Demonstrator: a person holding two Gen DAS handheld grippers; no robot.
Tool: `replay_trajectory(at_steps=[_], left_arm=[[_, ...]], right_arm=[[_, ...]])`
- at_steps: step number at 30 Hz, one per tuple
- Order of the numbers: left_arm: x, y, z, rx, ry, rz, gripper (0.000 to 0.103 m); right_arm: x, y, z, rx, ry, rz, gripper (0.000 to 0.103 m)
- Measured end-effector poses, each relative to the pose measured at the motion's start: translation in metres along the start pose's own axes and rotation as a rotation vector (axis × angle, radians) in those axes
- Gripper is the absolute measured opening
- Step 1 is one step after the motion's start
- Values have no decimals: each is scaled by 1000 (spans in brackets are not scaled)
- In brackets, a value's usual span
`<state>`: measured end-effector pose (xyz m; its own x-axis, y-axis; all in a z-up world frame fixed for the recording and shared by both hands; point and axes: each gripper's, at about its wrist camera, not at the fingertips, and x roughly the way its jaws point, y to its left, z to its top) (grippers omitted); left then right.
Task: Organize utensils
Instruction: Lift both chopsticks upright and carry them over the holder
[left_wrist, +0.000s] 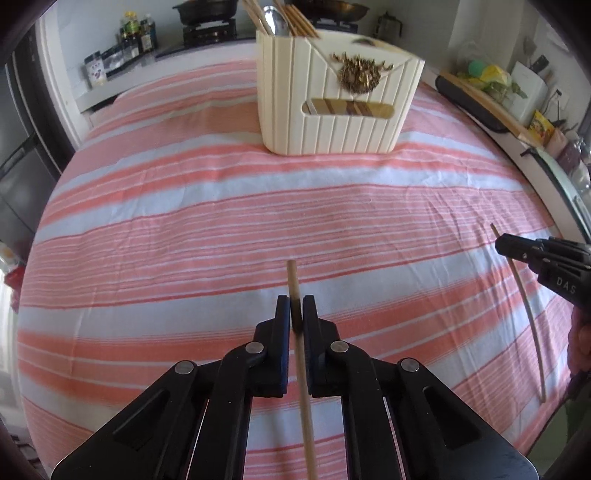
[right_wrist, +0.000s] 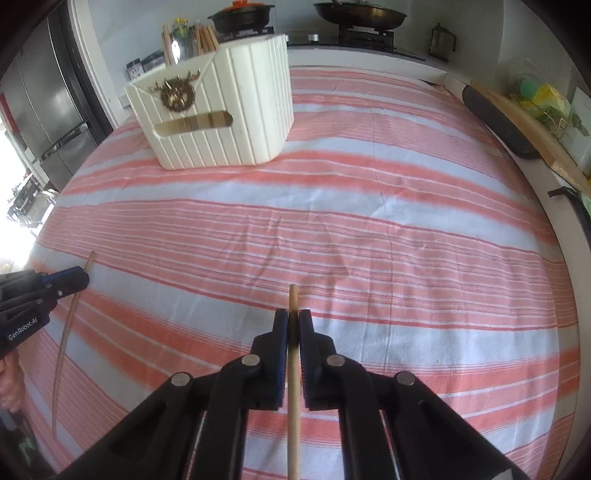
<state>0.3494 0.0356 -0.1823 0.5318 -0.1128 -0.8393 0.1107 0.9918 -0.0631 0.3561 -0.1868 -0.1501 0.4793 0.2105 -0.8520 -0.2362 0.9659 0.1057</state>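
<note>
1. Here, left wrist view: left gripper (left_wrist: 296, 310) at lower centre, jaws clamped on a wooden chopstick (left_wrist: 293, 280); tip pokes just past the pads.
2. Right wrist view: right gripper (right_wrist: 292, 325) clamped likewise on a second chopstick (right_wrist: 293, 299), lower centre.
3. Cream utensil holder (left_wrist: 332, 110) upright on the striped cloth (left_wrist: 184, 221), top centre of the left view, upper left of the right; chopsticks and a spoon (left_wrist: 275, 20) stand in its rear compartment.
</note>
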Motion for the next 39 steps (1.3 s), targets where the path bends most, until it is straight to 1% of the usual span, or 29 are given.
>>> replay_trajectory(at_steps=[5,10,12,14,16,18,19,20,21,22,26,30,31,32,33,34,35,37,39], left_arm=[[-66,3,1,-10,-147,-34,5],[-131,1,1,-14,-294,-80,5],[-152,2,-1,-15,-347,-100,5],[-163,-1,-1,-1,-373,-109,5],[-163,-3,1,16,-361,-102,5],[-152,-4,1,21,-320,-102,8],[-142,-4,0,21,-287,-107,16],[-127,-5,0,28,-241,-116,29],[-113,-7,-2,37,-198,-118,34],[-95,-8,-2,46,-158,-104,38],[-28,-13,-2,95,-29,10,38],[26,-12,1,107,94,66,38],[34,-11,1,105,112,79,41],[33,-10,2,98,82,81,41],[34,-10,3,95,97,75,38],[33,-9,4,87,101,56,19],[32,-10,5,89,105,40,5],[29,-15,4,111,91,49,4],[17,-18,4,109,53,46,4]], right_arm=[[-59,6,-2,9,-145,67,6],[-126,18,-13,-19,-277,114,6],[-150,23,-16,-38,-330,121,6],[-171,29,-21,-66,-374,121,6],[-185,30,-25,-73,-410,116,6],[-197,31,-29,-64,-436,119,6],[-202,30,-31,-59,-452,119,6],[-207,30,-34,-55,-467,120,6],[-213,30,-36,-53,-483,120,6],[-219,30,-38,-48,-498,118,6],[-235,26,-42,-22,-545,132,6],[-249,24,-45,-20,-574,137,6],[-251,23,-46,-20,-577,138,6],[-253,23,-47,-21,-580,139,6],[-255,22,-49,-21,-582,139,6],[-257,21,-50,-21,-583,139,6],[-258,20,-52,-18,-584,139,6],[-257,17,-54,-14,-583,144,6],[-258,16,-55,-10,-583,149,6]])
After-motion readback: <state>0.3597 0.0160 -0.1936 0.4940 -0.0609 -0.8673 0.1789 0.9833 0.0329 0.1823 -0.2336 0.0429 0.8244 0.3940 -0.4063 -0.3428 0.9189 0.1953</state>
